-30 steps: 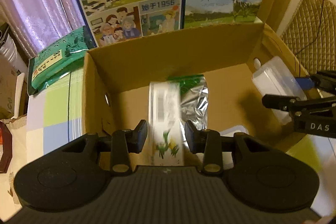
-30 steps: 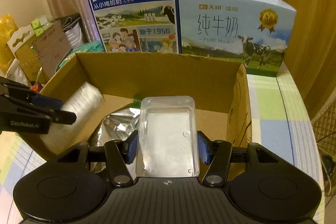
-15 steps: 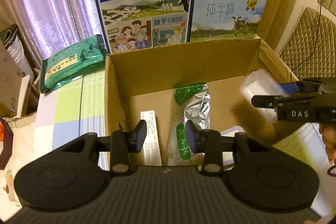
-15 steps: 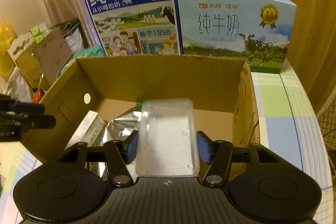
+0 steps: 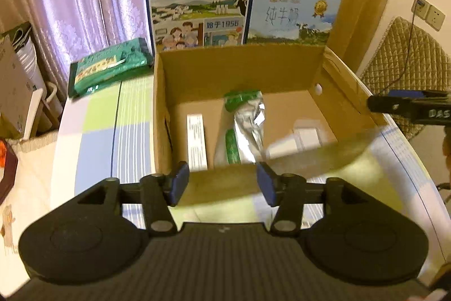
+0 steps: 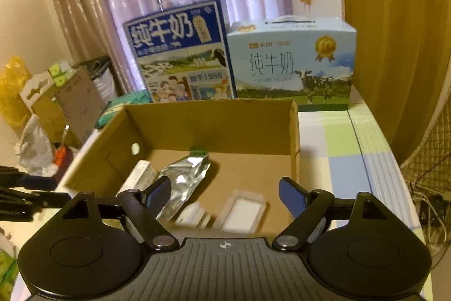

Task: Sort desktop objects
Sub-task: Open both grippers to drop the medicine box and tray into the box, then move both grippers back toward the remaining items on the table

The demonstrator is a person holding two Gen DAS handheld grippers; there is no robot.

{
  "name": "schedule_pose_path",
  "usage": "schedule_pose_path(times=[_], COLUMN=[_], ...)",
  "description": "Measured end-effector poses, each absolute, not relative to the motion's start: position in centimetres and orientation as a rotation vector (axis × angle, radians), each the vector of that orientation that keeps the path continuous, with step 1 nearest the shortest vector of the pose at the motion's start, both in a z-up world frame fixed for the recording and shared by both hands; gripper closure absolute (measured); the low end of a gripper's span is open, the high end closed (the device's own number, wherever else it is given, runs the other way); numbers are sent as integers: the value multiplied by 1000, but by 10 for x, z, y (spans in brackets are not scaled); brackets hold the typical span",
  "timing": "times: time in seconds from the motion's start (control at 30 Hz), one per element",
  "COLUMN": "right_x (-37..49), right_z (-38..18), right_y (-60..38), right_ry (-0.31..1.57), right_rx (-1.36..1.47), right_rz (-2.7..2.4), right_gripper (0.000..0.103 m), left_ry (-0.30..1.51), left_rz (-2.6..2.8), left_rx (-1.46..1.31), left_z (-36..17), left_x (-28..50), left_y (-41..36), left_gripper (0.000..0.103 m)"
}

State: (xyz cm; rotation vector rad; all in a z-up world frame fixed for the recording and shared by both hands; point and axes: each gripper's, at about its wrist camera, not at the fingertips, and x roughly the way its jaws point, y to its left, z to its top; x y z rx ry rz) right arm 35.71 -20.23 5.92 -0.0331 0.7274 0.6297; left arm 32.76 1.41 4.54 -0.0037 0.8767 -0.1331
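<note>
Cardboard box (image 5: 239, 66) on the checked tablecloth (image 5: 118, 131) now holds everything you were carrying. Half a second ago your right gripper (image 6: 225, 198) was clamped on the clear plastic case (image 6: 242, 212); now its jaws stand wide with nothing between them, and the case lies on the box floor near the right wall, slightly blurred, so it may not have settled yet. Your left gripper (image 5: 222, 182) is also spread wide and empty, pulled back just outside the near wall of the box, whereas a moment ago it hung over the interior with its jaws closer together.

Inside the box you can see the white slim carton (image 5: 196, 141) along the left side, the silver foil pouch (image 5: 245, 129) with the green top in the middle, and a small white item (image 6: 193, 213) just beside the case. Both drops look finished.

For the sorting, that means both hands are free for the next pick. The green packet (image 5: 110, 66) lies on the table to the left of the box, near your left gripper's side, and seems a likely candidate; the two milk cartons (image 6: 290, 61) behind the box stand upright.
</note>
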Motion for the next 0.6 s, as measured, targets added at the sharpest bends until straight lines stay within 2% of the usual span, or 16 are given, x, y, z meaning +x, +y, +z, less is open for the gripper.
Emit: schedule_pose_path(times=[0.33,0.47,0.6], right_x=[258,224,194], right_z=[69,63,49], right_y=[-234,-244,-251], right_ry=[744,735,737], right_rx=[-50,-84,-128], right_rz=[688,700,724], right_gripper=[5,2,2], left_ry=[909,902,893], left_rz=[-115,-103,-75], left_rx=[-20,-50,-47], left_z=[36,32,25], left_x=[241,206,176], left_y=[17,17,14], left_gripper=[34,22,17])
